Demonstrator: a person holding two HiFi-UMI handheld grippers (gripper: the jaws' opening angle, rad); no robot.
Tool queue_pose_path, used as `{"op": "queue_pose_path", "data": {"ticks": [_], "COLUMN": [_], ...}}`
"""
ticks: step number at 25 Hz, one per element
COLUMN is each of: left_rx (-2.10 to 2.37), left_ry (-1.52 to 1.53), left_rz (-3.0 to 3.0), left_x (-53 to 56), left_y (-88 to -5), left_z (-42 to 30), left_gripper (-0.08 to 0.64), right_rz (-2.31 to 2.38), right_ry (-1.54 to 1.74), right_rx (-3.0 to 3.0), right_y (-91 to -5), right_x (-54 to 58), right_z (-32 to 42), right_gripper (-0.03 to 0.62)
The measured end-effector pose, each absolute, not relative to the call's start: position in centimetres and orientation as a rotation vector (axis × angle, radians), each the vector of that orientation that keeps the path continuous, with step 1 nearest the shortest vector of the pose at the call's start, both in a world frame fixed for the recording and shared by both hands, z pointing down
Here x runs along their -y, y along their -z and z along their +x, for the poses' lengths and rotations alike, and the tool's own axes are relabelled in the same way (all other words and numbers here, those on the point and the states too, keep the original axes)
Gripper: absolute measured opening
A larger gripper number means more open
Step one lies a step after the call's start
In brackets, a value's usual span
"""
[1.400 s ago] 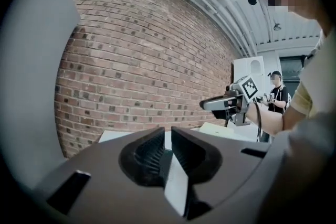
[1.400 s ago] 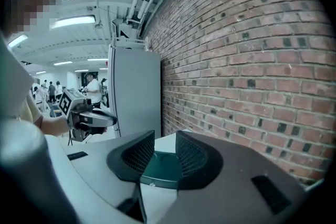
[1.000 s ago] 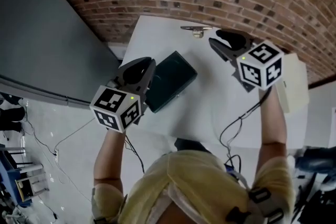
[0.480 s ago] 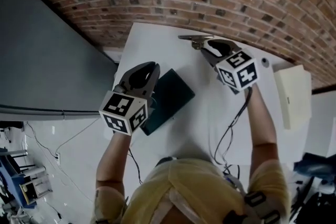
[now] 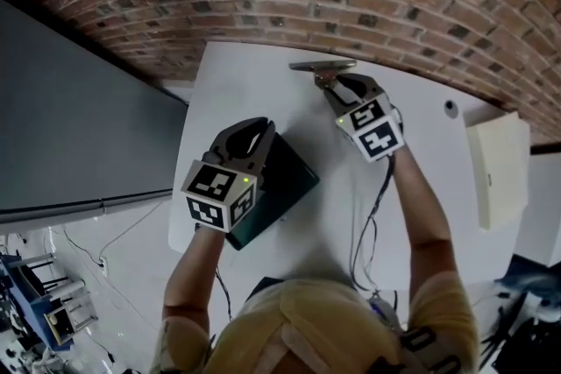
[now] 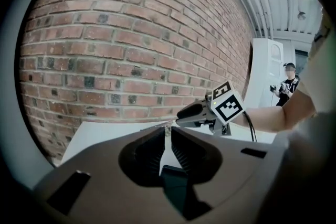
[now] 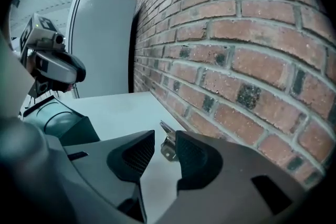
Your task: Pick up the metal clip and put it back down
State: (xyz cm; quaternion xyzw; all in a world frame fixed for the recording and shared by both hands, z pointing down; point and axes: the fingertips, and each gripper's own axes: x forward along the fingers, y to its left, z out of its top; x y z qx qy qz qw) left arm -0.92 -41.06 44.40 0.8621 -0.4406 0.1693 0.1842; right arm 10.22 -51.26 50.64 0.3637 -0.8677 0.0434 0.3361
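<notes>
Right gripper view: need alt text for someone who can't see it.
The right gripper has its jaws open, and a small metal clip shows in the gap between their tips, lying on the white table, not gripped. A brick wall runs close along the table's edge beside the clip.

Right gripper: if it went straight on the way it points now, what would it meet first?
Most likely the metal clip. It lies on the white table right at the tips of the right gripper's open claw, partly behind one jaw. Past it stands the brick wall, though depth is hard to judge.
</notes>
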Motion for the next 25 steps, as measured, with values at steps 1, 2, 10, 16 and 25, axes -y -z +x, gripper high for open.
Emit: {"op": "queue_pose_path", "data": {"ticks": [1,2,10,16,25], "left_rx": [1.241,1.240,1.255,1.266,1.289], "left_ry": [-0.490,-0.498,-0.521,-0.508,-0.503], "left_rz": [2.427,2.421,2.388,2.346,2.296], "left_x": [41.3,41.6,42.9,43.4,43.7], "left_y": [-44.8,-45.2,-46.8,-47.7,-48.8], "left_z": [-0.9,-0.9,-1.2,-1.8,-2.7], "left_gripper": [0.018,0.018,0.018,0.018,0.018], "right_rz": [0.949,0.947,0.901,0.876,0.836], "right_ry": [-0.095,-0.073,0.120,0.259,0.446], "right_rx": [2.249,2.235,2.145,2.075,1.979], "right_y": [-51.2,-51.8,-55.3,-56.4,-57.7], "right_x": [51.6,52.0,53.8,54.8,55.6], "right_z": [10.3,10.3,9.9,9.5,9.5], "right_gripper": [0.119,0.119,0.118,0.118,0.079]}}
